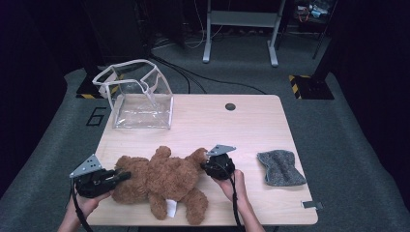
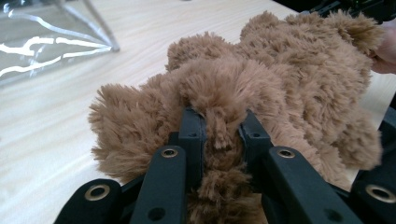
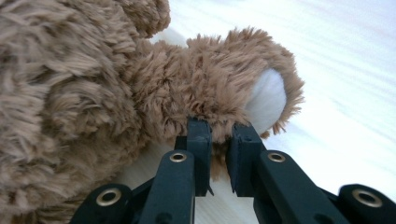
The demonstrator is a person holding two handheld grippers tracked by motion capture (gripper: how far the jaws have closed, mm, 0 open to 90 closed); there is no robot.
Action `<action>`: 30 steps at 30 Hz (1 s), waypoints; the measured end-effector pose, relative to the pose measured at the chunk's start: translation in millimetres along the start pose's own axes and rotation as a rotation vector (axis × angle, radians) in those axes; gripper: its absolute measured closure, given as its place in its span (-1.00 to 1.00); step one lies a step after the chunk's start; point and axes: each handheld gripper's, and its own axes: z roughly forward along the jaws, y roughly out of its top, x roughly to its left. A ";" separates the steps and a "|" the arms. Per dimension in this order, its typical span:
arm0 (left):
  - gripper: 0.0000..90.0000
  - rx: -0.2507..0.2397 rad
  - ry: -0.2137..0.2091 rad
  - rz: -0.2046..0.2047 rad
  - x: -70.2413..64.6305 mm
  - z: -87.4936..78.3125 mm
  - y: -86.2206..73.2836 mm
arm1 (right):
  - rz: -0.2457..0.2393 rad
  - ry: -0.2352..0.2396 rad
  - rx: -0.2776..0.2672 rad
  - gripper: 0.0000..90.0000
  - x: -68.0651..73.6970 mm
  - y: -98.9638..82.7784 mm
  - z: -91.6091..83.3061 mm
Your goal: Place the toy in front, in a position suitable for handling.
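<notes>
Brown plush teddy bear [image 1: 162, 181]: lying on tabletop [image 1: 251, 125] near front edge, pinched at either end by left gripper [image 1: 121, 176] and right gripper [image 1: 207, 163], fingers narrowed on fur. Clear plastic bag [image 1: 140, 94]: far left, well apart. Grey cloth [image 1: 281, 167]: right, apart.

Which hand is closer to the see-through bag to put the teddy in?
Left. The left tongs pinch the teddy bear on the side nearer the clear plastic bag. The right tongs hold its paw farther away.
</notes>
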 end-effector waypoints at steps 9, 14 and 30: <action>0.69 -0.031 -0.049 0.043 -10.9 14.8 38.3 | 0.016 -0.068 -0.058 0.80 -18.7 14.2 -38.9; 0.69 -0.038 -0.066 0.055 -16.5 26.7 50.2 | 0.027 -0.116 -0.071 0.80 -32.4 17.8 -58.2; 0.69 -0.041 -0.118 0.077 -30.5 75.8 82.4 | 0.056 -0.239 -0.056 0.80 -73.4 23.4 -89.0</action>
